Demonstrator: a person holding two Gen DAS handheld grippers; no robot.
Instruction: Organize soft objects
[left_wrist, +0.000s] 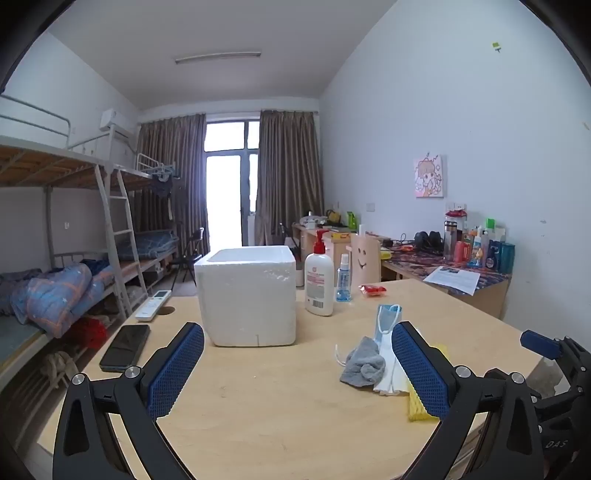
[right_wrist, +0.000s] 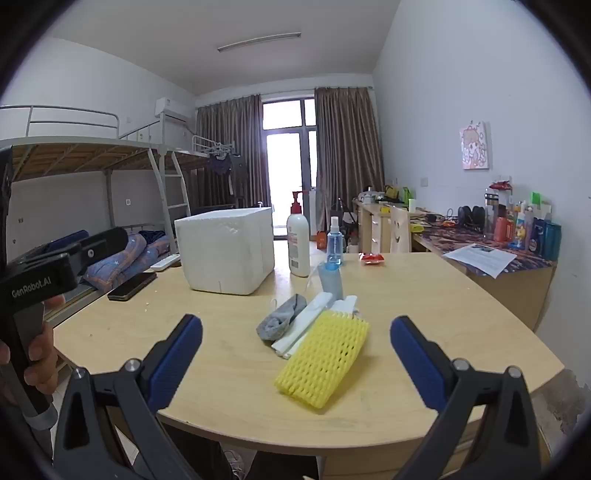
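A pile of soft things lies on the round wooden table (right_wrist: 424, 291): a grey sock (right_wrist: 282, 317), a white folded cloth (right_wrist: 306, 325), a blue face mask (right_wrist: 331, 281) and a yellow foam net sleeve (right_wrist: 325, 360). In the left wrist view the sock (left_wrist: 364, 363), mask (left_wrist: 388, 319) and yellow sleeve (left_wrist: 417, 406) lie by my right finger. An open white foam box (left_wrist: 247, 299) stands behind; it also shows in the right wrist view (right_wrist: 225, 251). My left gripper (left_wrist: 297, 365) is open and empty above the table. My right gripper (right_wrist: 295, 354) is open and empty, its fingers on either side of the pile.
A lotion pump bottle (left_wrist: 319, 280), a blue spray bottle (left_wrist: 343, 278) and a red packet (left_wrist: 373, 290) stand behind the pile. A black phone (left_wrist: 125, 347) and a white remote (left_wrist: 153, 304) lie at the table's left. Bunk beds stand left, a cluttered desk (right_wrist: 498, 258) right.
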